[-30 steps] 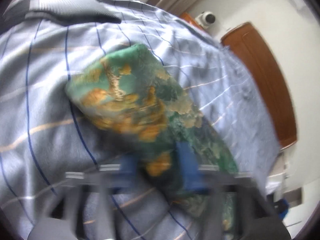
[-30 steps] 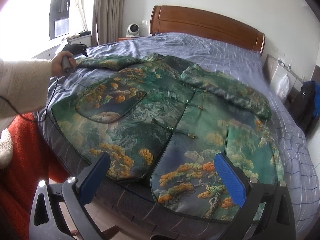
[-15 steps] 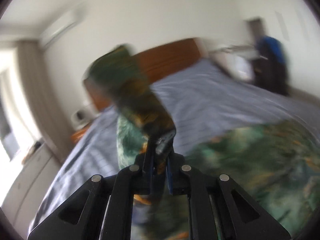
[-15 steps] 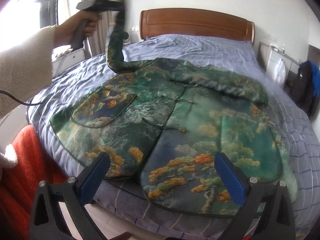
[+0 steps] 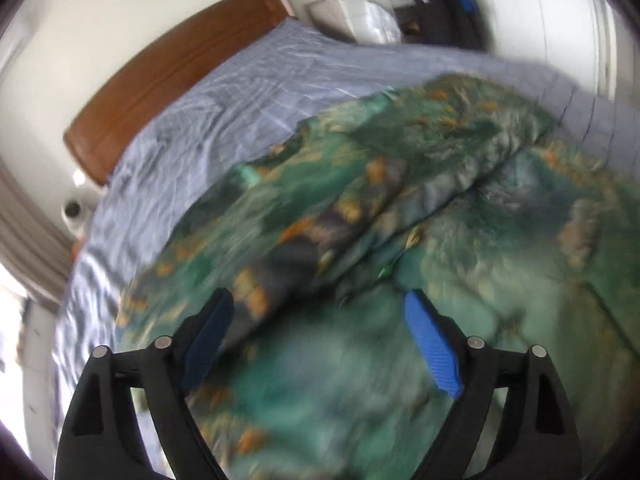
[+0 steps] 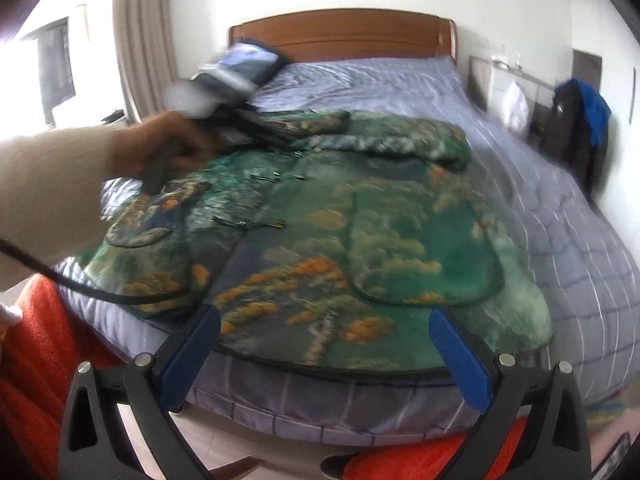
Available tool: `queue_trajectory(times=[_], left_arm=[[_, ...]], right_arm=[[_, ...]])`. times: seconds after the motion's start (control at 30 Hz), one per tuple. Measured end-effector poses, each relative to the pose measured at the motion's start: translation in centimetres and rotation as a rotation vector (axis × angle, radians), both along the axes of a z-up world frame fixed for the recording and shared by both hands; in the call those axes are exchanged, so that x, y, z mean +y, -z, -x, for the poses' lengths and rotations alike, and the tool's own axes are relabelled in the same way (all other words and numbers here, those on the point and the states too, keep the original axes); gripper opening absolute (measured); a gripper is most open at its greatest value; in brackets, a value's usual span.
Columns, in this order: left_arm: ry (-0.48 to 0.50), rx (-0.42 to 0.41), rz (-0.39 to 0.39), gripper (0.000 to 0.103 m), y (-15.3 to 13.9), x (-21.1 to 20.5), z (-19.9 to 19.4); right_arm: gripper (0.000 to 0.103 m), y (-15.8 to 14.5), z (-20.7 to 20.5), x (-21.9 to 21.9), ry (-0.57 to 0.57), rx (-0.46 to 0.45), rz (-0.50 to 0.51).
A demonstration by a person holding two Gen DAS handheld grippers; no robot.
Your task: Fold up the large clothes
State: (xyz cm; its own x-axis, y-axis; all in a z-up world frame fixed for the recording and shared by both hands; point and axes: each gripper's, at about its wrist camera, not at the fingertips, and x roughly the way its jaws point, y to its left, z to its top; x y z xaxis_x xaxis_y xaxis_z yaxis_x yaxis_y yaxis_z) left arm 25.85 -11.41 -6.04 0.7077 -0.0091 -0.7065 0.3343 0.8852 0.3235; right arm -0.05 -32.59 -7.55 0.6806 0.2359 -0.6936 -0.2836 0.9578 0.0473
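Observation:
A large green jacket (image 6: 360,232) with orange and blue landscape print lies front up on the bed, hem towards me. Both sleeves lie folded across its upper part (image 6: 400,140). In the left wrist view the left sleeve (image 5: 360,208) lies across the chest. My left gripper (image 5: 320,340) is open and empty just above the jacket body; it also shows in the right wrist view (image 6: 256,124), held in a hand over the collar area. My right gripper (image 6: 324,356) is open and empty, hovering off the foot of the bed near the hem.
The bed (image 6: 560,208) has a grey-blue striped cover and a wooden headboard (image 6: 340,36). A dark pillow (image 6: 256,62) lies near the headboard. A bedside cabinet (image 6: 500,92) and a hanging blue-black coat (image 6: 580,128) stand at right. Red fabric (image 6: 44,344) lies below left.
My left gripper carried the left sleeve up and across onto the jacket's chest, then opened and let it go. My right gripper stayed open by the hem and drifted slightly right.

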Motion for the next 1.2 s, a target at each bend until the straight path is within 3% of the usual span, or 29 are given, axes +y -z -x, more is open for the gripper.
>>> queue_trajectory(times=[0.1,0.17,0.27,0.33,0.37,0.43,0.5,0.63,0.77,0.9,1.03,1.1,1.2], left_arm=[[-0.121,-0.022,0.102,0.094,-2.7,5.0,-0.4],[-0.275,-0.072,0.154,0.094,-3.8,9.5,-2.1],[-0.462,-0.087,0.187,0.092,-2.2,14.6,-4.5],[-0.527,0.003,0.151,0.090,1.2,16.4,-6.4],[-0.529,0.087,0.116,0.088,3.8,16.6,-7.3],[-0.498,0.153,0.046,0.085,6.6,15.8,-7.4],[-0.489,0.098,0.023,0.085,5.6,14.7,-6.6],[-0.399,-0.023,0.148,0.092,-0.3,10.9,-5.0],[-0.284,-0.037,0.190,0.094,-2.8,5.3,-6.6],[-0.258,0.002,0.198,0.094,-0.8,0.8,-9.4],[-0.266,0.155,0.099,0.094,5.3,-3.0,-11.7],[-0.265,0.105,0.085,0.093,5.0,-3.7,-11.3],[-0.236,0.073,0.211,0.094,2.0,-3.2,-11.3]], right_arm=[[0.102,0.3,-1.0,-0.6,0.027,0.009,-0.016],[0.102,0.3,-1.7,-0.4,0.024,0.014,-0.027],[0.102,-0.1,-2.2,0.7,-0.008,0.006,-0.024],[0.102,-0.2,-2.1,1.4,-0.029,0.002,-0.020],[0.102,-0.2,-1.9,1.6,-0.037,0.002,-0.019],[0.102,-0.1,-1.6,1.9,-0.041,0.011,-0.018],[0.102,0.3,-1.6,1.8,-0.037,0.028,-0.017],[0.102,0.5,-1.5,1.0,-0.017,0.027,-0.021],[0.102,0.3,-1.7,1.3,-0.027,0.012,-0.027],[0.102,0.2,-1.5,1.6,-0.033,0.006,-0.044],[0.102,0.7,-0.9,1.5,-0.031,0.030,-0.049],[0.102,0.9,-0.7,1.2,-0.027,0.039,-0.054],[0.102,0.8,-0.4,0.8,-0.018,0.032,-0.054]])
